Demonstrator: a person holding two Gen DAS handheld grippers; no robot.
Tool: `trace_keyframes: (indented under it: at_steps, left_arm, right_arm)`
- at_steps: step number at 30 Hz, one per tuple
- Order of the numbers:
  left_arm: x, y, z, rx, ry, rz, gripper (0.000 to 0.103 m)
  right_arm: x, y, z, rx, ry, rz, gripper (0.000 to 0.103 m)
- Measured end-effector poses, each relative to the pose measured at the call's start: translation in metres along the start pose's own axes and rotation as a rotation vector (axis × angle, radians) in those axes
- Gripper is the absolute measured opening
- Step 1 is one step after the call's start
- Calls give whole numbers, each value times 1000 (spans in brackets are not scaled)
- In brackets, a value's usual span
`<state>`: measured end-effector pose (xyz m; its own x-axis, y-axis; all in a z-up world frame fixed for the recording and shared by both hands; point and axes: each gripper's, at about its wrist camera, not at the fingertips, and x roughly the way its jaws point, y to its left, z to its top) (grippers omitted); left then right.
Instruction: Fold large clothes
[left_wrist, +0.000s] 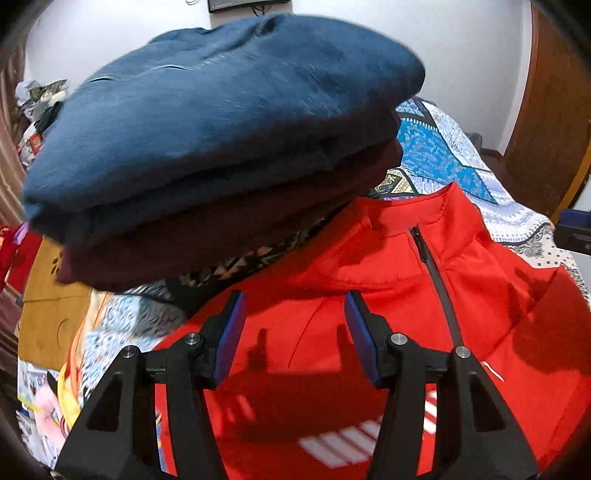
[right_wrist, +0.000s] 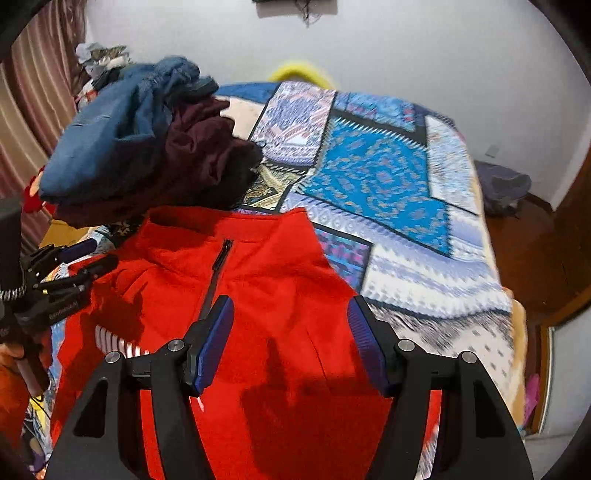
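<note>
I judge folding hasn't begun: both grippers, left gripper (left_wrist: 293, 325) and right gripper (right_wrist: 290, 328), hover with jaws released over the flat red jacket (left_wrist: 369, 295), so next I must pinch an edge.

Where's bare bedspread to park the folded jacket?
Free patch: the patterned bedspread right of the red jacket, running to the bed's far and right edges. Crowded: the far-left corner, where a stack of folded clothes, blue over maroon, sits just beyond the collar. Left tongs and right tongs are open above the jacket.
</note>
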<state>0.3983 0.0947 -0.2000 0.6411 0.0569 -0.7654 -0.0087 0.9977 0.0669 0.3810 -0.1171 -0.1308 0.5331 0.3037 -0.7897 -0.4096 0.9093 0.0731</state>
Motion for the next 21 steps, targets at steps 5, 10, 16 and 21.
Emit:
trace_keyframes:
  at_steps: [5,10,16,21]
  left_arm:
    - [23,-12,12,58,-15,-8,54]
    - [43,-23,20,119,-43,5,54]
    - [57,-25,26,94,-50,2,40]
    - [58,-19,24,49,-45,-26,19]
  right_arm:
    - [44,-5,22,1,64,16,60]
    - [86,-13,37,16,114,3,60]
    - [122,-20,43,67,147,28,59]
    - [119,-16,42,90,147,61,23]
